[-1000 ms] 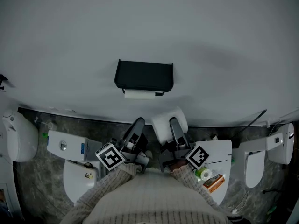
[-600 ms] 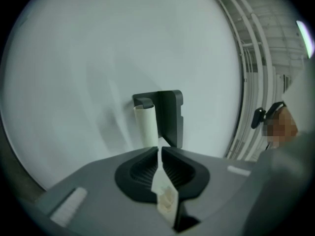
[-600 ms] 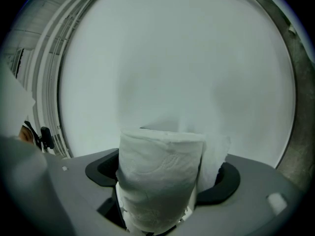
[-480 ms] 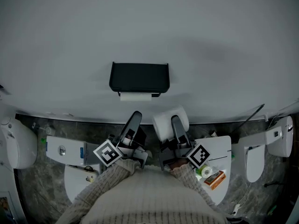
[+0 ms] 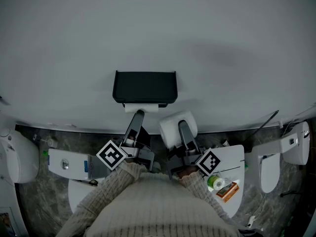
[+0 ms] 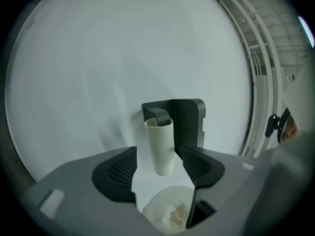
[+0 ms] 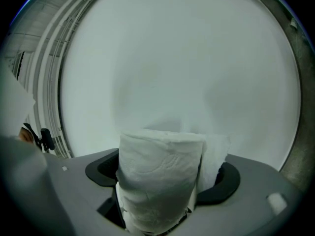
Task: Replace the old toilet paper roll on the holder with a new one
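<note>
A black holder [image 5: 144, 86] hangs on the grey wall, with the old roll [image 5: 140, 107] under it. In the left gripper view that old roll [image 6: 160, 145] is a nearly bare cardboard tube with a white paper tail hanging down, in front of the holder [image 6: 187, 119]. My left gripper [image 5: 136, 114] reaches up to it. Its jaws are opening, and the tube stands between the pads [image 6: 119, 170] with gaps on both sides. My right gripper [image 5: 181, 126] is shut on the full new roll [image 5: 177, 126], held just right of the holder; the new roll [image 7: 160, 178] fills its jaws.
White toilets and cisterns [image 5: 69, 163] stand along the dark marbled floor at both sides. A white lid at the right [image 5: 236, 158] carries a green item [image 5: 215, 182] and an orange box [image 5: 226, 191]. My knitted sleeves fill the bottom middle.
The left gripper has moved up and forward to the old roll under the holder, and its jaws have spread from shut to open. The right gripper with the new roll has stayed put.
</note>
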`<state>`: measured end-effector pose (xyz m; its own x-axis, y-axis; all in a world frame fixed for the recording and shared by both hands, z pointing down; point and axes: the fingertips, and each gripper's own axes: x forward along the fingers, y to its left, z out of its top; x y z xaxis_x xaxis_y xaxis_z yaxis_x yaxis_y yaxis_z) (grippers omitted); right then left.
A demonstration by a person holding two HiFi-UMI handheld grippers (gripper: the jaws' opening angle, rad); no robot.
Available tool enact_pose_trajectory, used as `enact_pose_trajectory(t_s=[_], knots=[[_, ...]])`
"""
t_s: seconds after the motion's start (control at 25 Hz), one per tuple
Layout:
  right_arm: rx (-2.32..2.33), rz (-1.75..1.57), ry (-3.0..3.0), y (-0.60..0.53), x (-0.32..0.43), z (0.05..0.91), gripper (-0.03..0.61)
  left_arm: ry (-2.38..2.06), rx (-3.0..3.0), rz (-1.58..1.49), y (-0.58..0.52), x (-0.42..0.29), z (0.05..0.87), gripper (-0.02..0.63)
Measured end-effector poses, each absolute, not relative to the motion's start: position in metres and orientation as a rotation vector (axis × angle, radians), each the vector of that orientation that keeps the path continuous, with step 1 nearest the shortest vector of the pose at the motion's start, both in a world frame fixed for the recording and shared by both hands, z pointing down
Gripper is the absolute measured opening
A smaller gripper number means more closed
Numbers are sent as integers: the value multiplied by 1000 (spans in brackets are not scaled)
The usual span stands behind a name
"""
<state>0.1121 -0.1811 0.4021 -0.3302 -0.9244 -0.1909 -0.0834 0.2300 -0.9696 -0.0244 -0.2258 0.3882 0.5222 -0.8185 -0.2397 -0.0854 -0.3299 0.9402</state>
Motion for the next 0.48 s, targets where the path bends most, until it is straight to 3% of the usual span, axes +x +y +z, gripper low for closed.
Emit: enact_pose_trajectory(t_s=[0.12, 0.48], knots=[[-964, -1212, 1626, -184, 115, 402, 439, -752, 1768, -915, -237, -21, 384, 302], [-965, -1211, 1639, -194, 115, 401, 439, -719, 1747, -939, -248, -15, 383, 302]])
